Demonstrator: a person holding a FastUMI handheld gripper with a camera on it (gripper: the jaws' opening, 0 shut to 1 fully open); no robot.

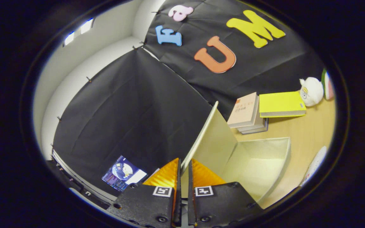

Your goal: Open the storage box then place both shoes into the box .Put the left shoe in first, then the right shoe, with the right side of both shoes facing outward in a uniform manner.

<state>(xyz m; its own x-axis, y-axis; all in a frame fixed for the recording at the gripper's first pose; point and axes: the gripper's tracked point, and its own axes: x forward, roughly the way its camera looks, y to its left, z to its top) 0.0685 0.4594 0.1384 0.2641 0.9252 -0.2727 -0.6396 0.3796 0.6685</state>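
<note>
At the bottom centre of the frame the gripper (184,166) is seen with its two fingers drawn nearly together, and the thin edge of the cream-white flat lid (212,139) of the storage box is pinched between them. The lid is raised and stands tilted, running from the fingertips up toward the middle of the frame. Just right of the fingers, the pale cream rectangular storage box (266,164) lies open on the light wooden tabletop (309,133), its inside bare. Further back, in the right middle, a stack of books (249,115) is set beside a yellow hardcover book (281,104). Beyond these, a white round plush toy (311,91) is placed near the black cloth wall (131,114).
</note>
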